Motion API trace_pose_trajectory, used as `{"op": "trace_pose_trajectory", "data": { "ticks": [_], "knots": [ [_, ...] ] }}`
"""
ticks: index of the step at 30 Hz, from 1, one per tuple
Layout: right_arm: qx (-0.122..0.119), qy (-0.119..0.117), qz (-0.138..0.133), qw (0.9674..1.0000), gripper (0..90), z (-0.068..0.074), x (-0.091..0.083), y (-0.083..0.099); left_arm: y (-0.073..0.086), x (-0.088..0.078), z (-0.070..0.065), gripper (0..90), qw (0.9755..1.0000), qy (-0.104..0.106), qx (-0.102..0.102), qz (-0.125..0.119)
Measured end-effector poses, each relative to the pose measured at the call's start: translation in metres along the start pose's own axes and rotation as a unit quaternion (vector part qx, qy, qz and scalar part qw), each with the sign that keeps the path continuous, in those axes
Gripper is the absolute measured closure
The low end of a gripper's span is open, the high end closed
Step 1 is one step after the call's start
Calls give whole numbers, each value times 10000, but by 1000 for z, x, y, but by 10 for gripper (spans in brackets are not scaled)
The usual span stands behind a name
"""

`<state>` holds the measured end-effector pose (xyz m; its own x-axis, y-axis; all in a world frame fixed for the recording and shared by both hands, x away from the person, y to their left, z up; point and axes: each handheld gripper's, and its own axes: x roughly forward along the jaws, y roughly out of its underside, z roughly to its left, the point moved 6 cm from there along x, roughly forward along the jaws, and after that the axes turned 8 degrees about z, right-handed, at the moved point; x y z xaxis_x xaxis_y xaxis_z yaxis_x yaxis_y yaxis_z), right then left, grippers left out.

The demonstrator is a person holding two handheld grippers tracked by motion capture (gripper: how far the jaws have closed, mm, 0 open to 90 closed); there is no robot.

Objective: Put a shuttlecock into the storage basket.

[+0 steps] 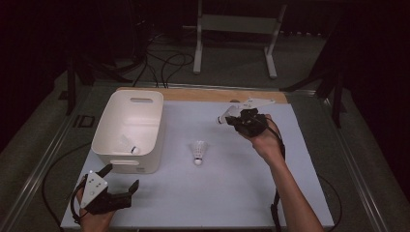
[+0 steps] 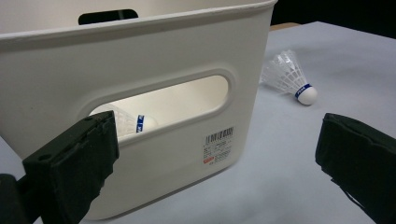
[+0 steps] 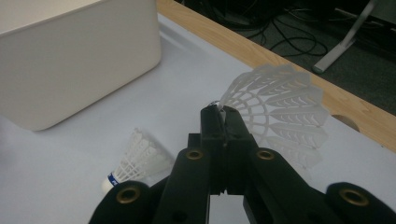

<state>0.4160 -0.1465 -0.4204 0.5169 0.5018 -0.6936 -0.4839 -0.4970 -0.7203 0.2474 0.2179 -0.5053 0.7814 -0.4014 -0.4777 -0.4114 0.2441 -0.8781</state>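
My right gripper [image 1: 230, 117] [image 3: 222, 114] is shut on the skirt edge of a white plastic shuttlecock [image 3: 280, 107] [image 1: 223, 118], held just above the far right part of the table. A second shuttlecock [image 1: 198, 152] [image 2: 292, 77] [image 3: 135, 161] lies on the table's middle, cork end toward the person. A third shuttlecock [image 1: 130, 147] [image 2: 137, 122] lies inside the white bin [image 1: 145, 108] [image 2: 140, 70] [image 3: 70, 56] at the left, seen through its handle slot in the left gripper view. My left gripper [image 1: 121, 176] [image 2: 219, 140] stands open near the bin's front wall, holding nothing.
The pale table sheet [image 1: 217, 193] has a wooden strip [image 1: 217, 95] [image 3: 289, 60] along its far edge. Beyond it, a white stand [image 1: 237, 29] and cables [image 1: 164, 63] lie on the floor. A cable trails off each gripper.
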Motion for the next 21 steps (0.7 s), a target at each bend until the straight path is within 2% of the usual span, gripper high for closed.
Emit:
{"op": "trace_pose_trajectory", "data": {
  "ticks": [21],
  "knots": [
    [-105, -74, -80, 9999, 894, 10, -1, -11, 0, 0, 1, 0, 10000, -15, -7, 1]
  ]
}}
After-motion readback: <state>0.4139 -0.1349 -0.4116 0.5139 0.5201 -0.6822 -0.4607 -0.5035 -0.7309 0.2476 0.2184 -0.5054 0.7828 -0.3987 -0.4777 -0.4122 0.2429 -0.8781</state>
